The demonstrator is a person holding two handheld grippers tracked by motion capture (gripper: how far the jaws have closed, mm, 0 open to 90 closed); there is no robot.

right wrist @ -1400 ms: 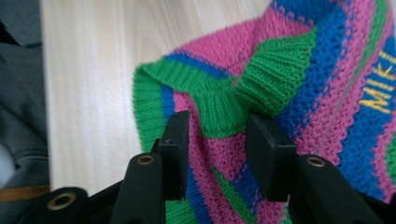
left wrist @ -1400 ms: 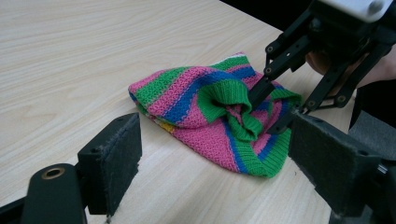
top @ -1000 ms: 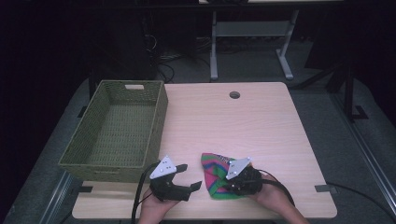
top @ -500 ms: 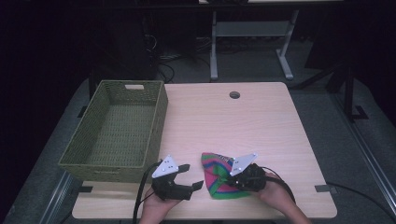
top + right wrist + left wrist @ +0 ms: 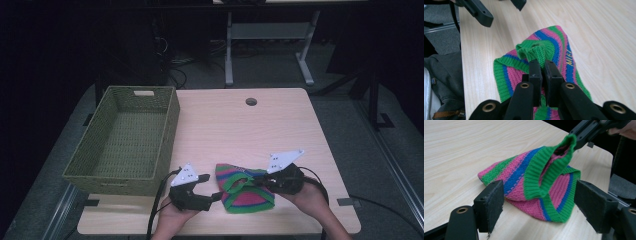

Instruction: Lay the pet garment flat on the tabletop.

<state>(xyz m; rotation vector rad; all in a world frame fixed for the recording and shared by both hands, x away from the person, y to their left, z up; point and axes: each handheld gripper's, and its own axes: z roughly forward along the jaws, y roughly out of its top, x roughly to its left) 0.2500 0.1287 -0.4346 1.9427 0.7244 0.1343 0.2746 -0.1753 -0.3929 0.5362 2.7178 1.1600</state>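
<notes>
The high view looks forward and down from above the near table (image 5: 280, 125) edge; each gripper view sits low and close, looking along its jaws across the wood; all three share the striped knitted hat (image 5: 245, 187) (image 5: 536, 185) (image 5: 541, 57), lower centre from above.

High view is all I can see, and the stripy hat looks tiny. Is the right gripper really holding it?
Observer: Yes. In the right gripper view the right gripper is shut on the green cuff of the knitted hat, lifting that edge off the table.
Operator: What about the other gripper?
Observer: The left gripper is open; its pads stand on either side of the hat without pressing it, and its jaws have just been closing a little.
Operator: Does the hat have words on it?
Observer: The right gripper view shows small yellow letters stitched on a blue stripe; they are too small to read surely.
</notes>
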